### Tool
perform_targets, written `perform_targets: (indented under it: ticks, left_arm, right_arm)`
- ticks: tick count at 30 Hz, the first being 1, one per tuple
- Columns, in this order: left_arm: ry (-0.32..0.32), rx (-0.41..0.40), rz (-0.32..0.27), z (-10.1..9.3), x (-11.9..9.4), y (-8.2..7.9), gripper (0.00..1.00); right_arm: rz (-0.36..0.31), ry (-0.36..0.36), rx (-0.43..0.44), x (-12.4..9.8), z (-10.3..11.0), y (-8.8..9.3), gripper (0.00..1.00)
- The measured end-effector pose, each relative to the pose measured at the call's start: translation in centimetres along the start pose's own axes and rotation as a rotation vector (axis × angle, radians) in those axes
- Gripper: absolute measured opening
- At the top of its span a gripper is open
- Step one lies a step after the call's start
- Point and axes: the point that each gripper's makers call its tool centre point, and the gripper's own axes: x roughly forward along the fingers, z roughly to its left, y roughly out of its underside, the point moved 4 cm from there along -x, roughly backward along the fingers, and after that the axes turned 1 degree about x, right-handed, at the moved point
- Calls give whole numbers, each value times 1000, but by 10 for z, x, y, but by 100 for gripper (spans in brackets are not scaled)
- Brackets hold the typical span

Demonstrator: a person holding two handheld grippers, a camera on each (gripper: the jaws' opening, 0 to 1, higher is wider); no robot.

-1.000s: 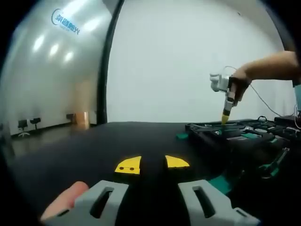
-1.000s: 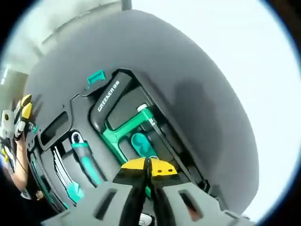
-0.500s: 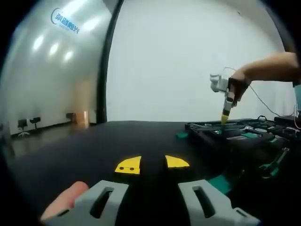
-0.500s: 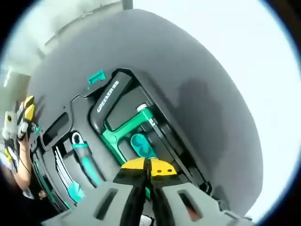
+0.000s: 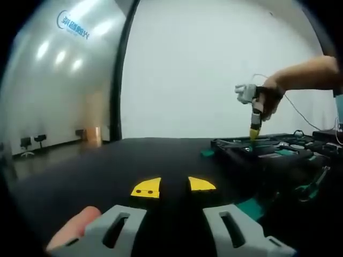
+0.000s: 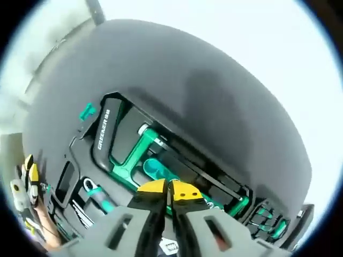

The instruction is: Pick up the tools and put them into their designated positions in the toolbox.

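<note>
Two yellow-tipped jaws of the left gripper [image 5: 173, 186] stand apart, empty, over the black table [image 5: 107, 166]; the toolbox [image 5: 268, 147] lies ahead to their right, with the right gripper [image 5: 253, 131] pointing down into it. Right gripper view: right gripper [image 6: 168, 189] jaws closed, nothing visibly held, just above the toolbox [image 6: 107, 134], where a green hacksaw [image 6: 134, 155] sits seated.

Toolbox [image 6: 107, 140] matt black plastic; table [image 6: 214, 101] dark, matt, smooth.

Bright, even light on my left gripper view, ceiling lamps glaring off the glossy wall [image 5: 59, 69], white wall [image 5: 214, 69] nearly blown out, dark counter [image 5: 134, 160] swallowing detail, soft shadow on my right feed, edges bent and smeared.
</note>
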Motion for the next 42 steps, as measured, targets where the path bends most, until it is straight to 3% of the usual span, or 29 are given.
perform_targets:
  ticks: [8,11,18,25,30,31,33,36,38,39,40,42]
  left_arm:
    - [-1,0,1,0,0,0,14]
    - [-1,-2,1,0,0,0,14]
    - [-4,0,2,0,-1,0,14]
    - [-6,2,10,0,-1,1,14]
    - [-6,-4,14,0,-1,1,14]
    - [-6,-5,13,0,-2,1,14]
    - [-6,-8,12,0,-2,1,14]
    - [-5,-9,12,0,-1,1,14]
    - [-4,-13,11,1,-1,1,14]
    - [-1,-17,9,1,0,1,14]
    - [-1,-19,8,1,0,1,14]
    - [-1,-22,6,1,0,0,14]
  right_arm:
    - [-14,25,-37,-6,-2,9,0]
    - [-16,63,-94,-4,-8,11,0]
    - [-25,48,-96,-8,-1,24,0]
    - [-33,108,-214,-7,4,25,0]
    - [-15,96,-223,-7,4,30,0]
    - [-29,97,-265,-7,4,30,0]
    - [-42,85,-236,-8,1,30,0]
    - [-84,84,-293,-9,1,27,0]
    - [-113,26,-321,-11,2,28,0]
    - [-106,25,-293,-18,-6,28,0]
    - [-194,26,-232,-29,-10,18,0]
    - [-293,-38,-232,-56,-10,9,0]
